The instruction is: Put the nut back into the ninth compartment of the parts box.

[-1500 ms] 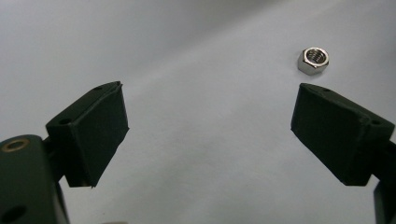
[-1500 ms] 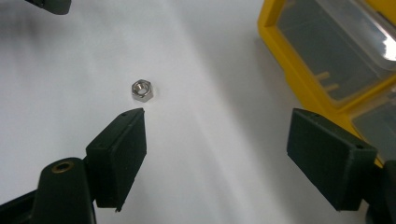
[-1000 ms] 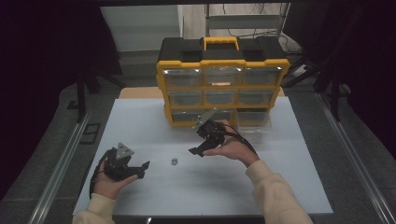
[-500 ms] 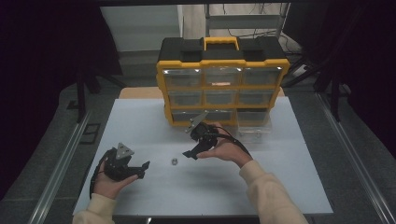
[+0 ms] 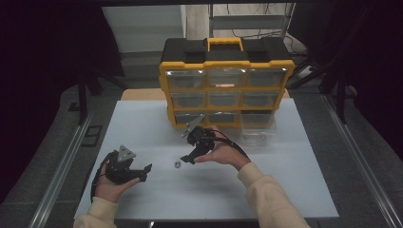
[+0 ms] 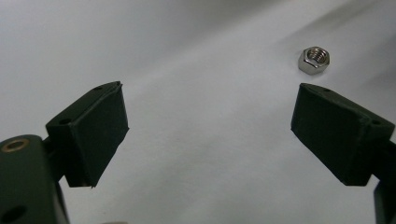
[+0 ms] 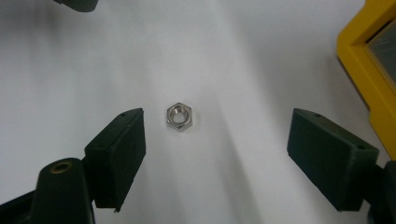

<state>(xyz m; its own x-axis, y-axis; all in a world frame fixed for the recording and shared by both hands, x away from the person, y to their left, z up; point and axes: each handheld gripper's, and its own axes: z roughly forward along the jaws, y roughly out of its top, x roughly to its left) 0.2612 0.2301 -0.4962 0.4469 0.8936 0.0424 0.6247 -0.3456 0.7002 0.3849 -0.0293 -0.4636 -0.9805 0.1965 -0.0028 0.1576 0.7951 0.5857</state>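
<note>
Right gripper now nearer the nut, fingers apparently clear.

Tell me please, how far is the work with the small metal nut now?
Done: one clear plastic drawer stands pulled out of the yellow organiser box. In hand: the right gripper hangs open above the small silver hexagonal nut, not touching it. The left gripper waits open nearby. Left: grasping and moving the nut, probably to that drawer.

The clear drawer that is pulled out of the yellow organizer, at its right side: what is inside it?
The pulled-out clear drawer rests on the white table, in front of the yellow organizer. A few small dark bits seem to lie near its front wall, too small to identify. The glare on the plastic hides the rest.
</note>
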